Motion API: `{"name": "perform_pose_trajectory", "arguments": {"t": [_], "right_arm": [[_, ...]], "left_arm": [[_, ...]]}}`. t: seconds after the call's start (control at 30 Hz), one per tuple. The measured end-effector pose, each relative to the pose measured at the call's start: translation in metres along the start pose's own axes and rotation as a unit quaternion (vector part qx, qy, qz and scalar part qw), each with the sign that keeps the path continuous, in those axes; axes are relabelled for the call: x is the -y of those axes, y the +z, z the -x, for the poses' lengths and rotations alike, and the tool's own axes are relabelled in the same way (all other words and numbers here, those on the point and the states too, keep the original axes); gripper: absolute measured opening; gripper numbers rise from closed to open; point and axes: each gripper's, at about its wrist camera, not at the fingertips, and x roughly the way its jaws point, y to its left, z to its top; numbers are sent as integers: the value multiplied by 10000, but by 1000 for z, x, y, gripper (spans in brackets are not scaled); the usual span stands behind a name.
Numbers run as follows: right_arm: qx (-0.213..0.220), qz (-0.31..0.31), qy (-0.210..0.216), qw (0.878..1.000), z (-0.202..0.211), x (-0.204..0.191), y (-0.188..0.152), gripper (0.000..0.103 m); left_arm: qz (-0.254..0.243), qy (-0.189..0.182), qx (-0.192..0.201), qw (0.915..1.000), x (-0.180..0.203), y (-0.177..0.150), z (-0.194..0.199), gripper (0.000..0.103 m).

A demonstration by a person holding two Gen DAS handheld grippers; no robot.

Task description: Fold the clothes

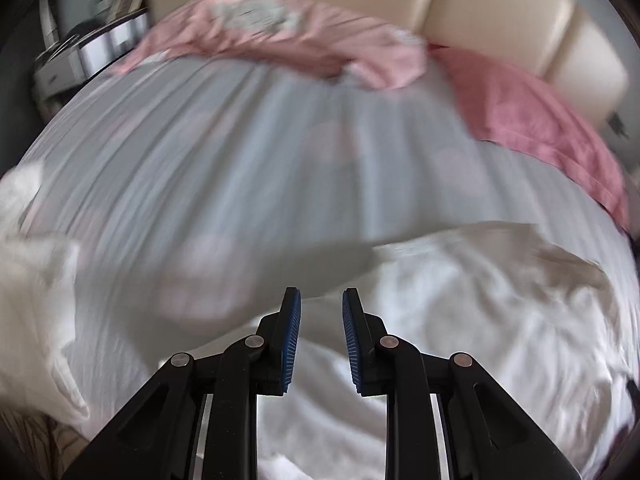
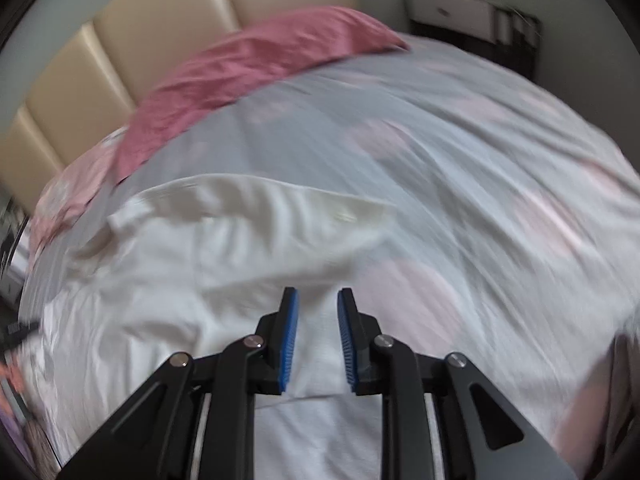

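blur: both views motion-smeared | white shirt (image 2: pixel 224 248) runs off bottom edge | nightstand (image 2: pixel 472 20) items unreadable | bedsheet (image 1: pixel 224 152) pattern indistinct

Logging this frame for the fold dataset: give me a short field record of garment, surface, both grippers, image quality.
garment: white shirt, spread unfolded and wrinkled on the bed
surface: grey bedsheet with faint pink patches
behind: pink pillow against beige headboard
left gripper: jaws apart, nothing between them, over the shirt's edge
right gripper: jaws apart, nothing held, over the shirt
contact with cloth: cannot tell
image quality: motion blur in both views
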Motion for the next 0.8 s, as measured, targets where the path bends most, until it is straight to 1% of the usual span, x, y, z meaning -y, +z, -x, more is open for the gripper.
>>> {"name": "perform_pose_trajectory", "arguments": {"t": [0.07, 0.13, 0.2, 0.27, 0.37, 0.4, 0.47, 0.57, 0.67, 0.8], "right_arm": [[-142, 518, 427, 9976, -7, -34, 6, 21], [-373, 877, 752, 9926, -23, -66, 13, 18], [-611, 1202, 968, 9861, -44, -98, 20, 18], [-758, 1537, 933, 9808, -66, -124, 26, 18], [-1014, 2006, 892, 9703, -101, -161, 36, 18], [-1094, 2046, 894, 9686, -111, -168, 40, 18], [-1236, 2077, 900, 9662, -132, -177, 51, 18], [-1203, 2073, 813, 9674, -156, -185, 69, 16], [-1239, 1916, 837, 9700, -174, -189, 86, 16], [-1338, 1763, 777, 9721, -191, -194, 102, 15]], "left_arm": [[-292, -265, -6, 9992, 17, 3, 7, 23], [-528, -487, -117, 9973, 41, 4, 1, 23], [-672, -637, -202, 9955, 64, 4, -11, 23], [-750, -740, -297, 9940, 81, 8, -27, 23], [-695, -837, -515, 9927, 100, 18, -56, 23], [-680, -855, -547, 9925, 105, 22, -64, 23], [-664, -839, -456, 9932, 111, 33, -74, 23], [-510, -871, -450, 9939, 117, 51, -86, 23], [-413, -874, -463, 9942, 118, 65, -94, 23], [-416, -666, -410, 9961, 125, 73, -101, 23]]}}
